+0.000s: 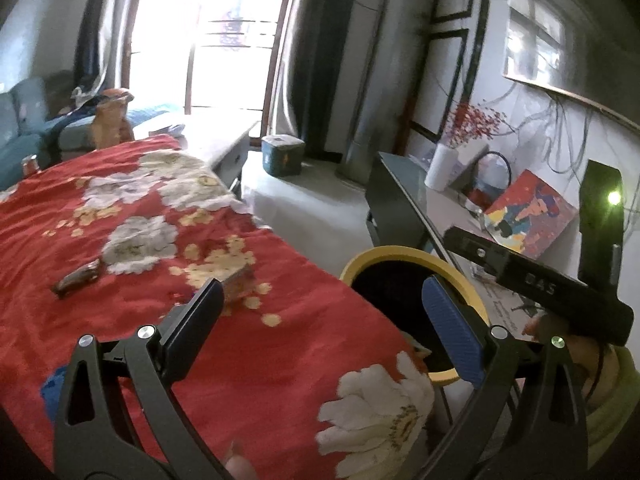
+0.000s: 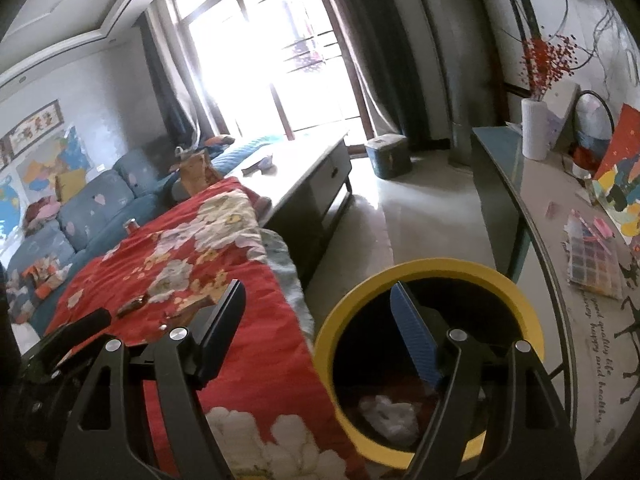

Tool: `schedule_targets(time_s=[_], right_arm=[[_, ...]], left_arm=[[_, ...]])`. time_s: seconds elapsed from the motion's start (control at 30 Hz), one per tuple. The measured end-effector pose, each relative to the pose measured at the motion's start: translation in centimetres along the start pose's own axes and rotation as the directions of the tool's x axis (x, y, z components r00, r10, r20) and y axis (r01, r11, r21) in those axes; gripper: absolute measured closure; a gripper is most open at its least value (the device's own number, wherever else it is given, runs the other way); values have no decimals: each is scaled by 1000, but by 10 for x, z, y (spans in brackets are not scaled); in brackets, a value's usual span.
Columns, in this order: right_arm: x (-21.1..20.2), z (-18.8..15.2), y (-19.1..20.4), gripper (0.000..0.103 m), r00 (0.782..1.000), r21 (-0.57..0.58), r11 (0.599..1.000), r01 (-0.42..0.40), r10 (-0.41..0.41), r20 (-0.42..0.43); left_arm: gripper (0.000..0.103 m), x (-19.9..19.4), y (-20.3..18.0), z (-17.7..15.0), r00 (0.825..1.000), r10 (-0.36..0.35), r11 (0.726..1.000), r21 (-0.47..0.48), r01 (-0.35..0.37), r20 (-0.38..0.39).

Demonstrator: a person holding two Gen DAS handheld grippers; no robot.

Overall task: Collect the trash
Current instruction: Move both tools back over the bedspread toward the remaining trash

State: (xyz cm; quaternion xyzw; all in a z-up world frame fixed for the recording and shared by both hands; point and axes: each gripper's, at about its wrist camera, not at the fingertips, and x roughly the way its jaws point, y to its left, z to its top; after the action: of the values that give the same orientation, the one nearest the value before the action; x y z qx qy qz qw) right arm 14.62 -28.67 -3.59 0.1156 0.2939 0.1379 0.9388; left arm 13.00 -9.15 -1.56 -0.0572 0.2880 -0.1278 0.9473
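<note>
Right wrist view: my right gripper point(image 2: 316, 332) and left gripper point(image 1: 324, 320) gape empty, yellow-rimmed bin point(image 2: 520, 292) beside the red cloth's point(image 2: 256, 320) edge.

Floral cloth point(image 1: 160, 240) — glossy floor point(image 2: 420, 208)

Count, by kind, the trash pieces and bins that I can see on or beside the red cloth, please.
Dark wrapper on the red cloth: 1
Tan packet on the cloth: 1
White crumpled piece in the bin: 1
Yellow-rimmed bin: 1
Total: 4
</note>
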Motion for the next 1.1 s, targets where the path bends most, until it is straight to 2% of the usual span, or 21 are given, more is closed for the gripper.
schedule_targets(time_s=[0.73,1.1], right_arm=[[5,-21,77,28,992,-122,986,-117,112,-52],[17,-36,125,28,978,-189,963,-193,174,-111]], left_arm=[[12,-47,77,-9,989,144,983,-120,-139,39],[12,-63,122,-16,971,238,960,-157,-232,15]])
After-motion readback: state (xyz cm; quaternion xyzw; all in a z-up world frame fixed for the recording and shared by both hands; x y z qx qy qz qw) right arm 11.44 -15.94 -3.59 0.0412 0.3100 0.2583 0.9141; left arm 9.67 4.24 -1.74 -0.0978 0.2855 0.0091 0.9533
